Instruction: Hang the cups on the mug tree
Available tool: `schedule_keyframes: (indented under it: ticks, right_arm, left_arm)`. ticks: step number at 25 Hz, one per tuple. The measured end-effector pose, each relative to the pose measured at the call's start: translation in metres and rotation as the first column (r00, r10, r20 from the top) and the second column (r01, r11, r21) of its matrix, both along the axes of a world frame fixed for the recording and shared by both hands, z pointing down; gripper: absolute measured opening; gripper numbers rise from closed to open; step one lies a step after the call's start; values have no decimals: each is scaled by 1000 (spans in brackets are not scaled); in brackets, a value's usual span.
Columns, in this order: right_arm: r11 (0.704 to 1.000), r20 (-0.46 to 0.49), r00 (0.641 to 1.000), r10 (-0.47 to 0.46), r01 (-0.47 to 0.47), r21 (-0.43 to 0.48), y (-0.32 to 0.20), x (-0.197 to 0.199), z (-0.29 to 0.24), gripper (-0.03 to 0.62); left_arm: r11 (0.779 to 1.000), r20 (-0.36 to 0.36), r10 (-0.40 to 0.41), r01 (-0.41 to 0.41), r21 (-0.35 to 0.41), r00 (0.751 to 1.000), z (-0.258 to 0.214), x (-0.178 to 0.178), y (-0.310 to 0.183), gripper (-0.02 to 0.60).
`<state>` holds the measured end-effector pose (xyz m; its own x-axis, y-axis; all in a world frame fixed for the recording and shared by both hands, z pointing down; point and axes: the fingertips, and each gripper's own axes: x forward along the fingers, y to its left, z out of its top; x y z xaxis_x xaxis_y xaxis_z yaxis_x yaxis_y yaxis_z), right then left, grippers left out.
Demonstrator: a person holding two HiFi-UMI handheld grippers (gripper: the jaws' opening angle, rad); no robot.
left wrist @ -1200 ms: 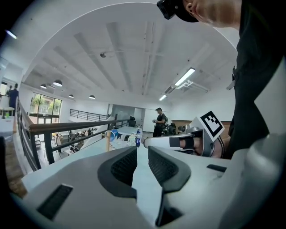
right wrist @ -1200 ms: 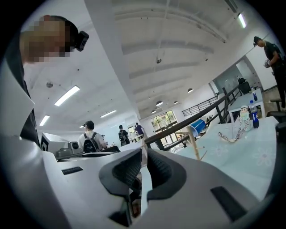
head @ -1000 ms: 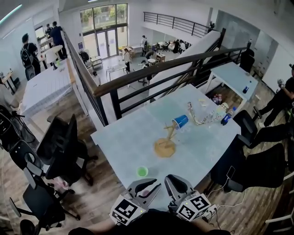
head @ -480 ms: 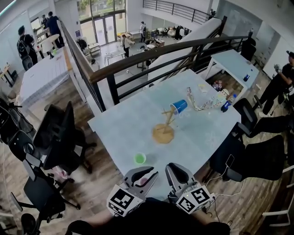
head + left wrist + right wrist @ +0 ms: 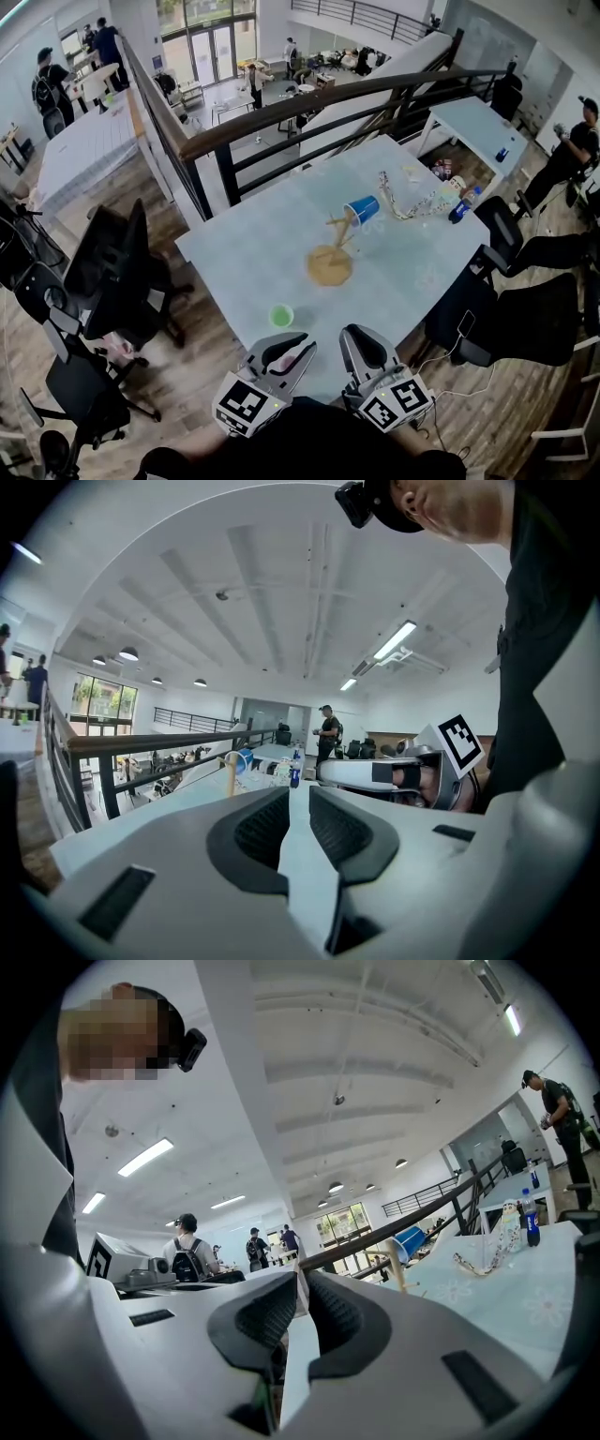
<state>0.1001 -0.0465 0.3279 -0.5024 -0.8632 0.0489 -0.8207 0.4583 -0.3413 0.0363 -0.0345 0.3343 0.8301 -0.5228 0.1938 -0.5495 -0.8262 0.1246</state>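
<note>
The left tool (image 5: 286,349) hangs at the near edge of the pale blue worktop (image 5: 234,272). Its jaws have just been closing a little. A thin gap is left, and nothing is in it. Just past it, the small green cup (image 5: 280,316) stands on the worktop, in the same spot as a moment ago, so it is not picked up yet. Farther in stands the wooden mug tree with a round base (image 5: 330,265). The blue cup (image 5: 362,208) seems to hang from a top peg already. The right tool (image 5: 364,342) waits beside the left one, its jaws together and empty. I think the green cup comes next.
</note>
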Motion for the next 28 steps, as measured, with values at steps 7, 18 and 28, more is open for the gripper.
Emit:
schedule_keyframes:
  ticks: [7, 18, 28]
  right_arm:
    - [1000, 21, 1000, 21, -21, -12, -3, 7, 4, 61]
    - [999, 18, 999, 46, -46, -24, 4, 13, 6, 61]
    - [996, -2, 998, 57, -57, -66, 11, 5, 18, 61]
  left_arm:
    - [999, -16, -32, 31, -26, 999, -1, -6, -5, 75]
    - [991, 30, -133, 133, 11, 991, 24, -40, -23, 75]
    - [960, 135, -251, 265, -94, 959, 131, -114, -58, 122]
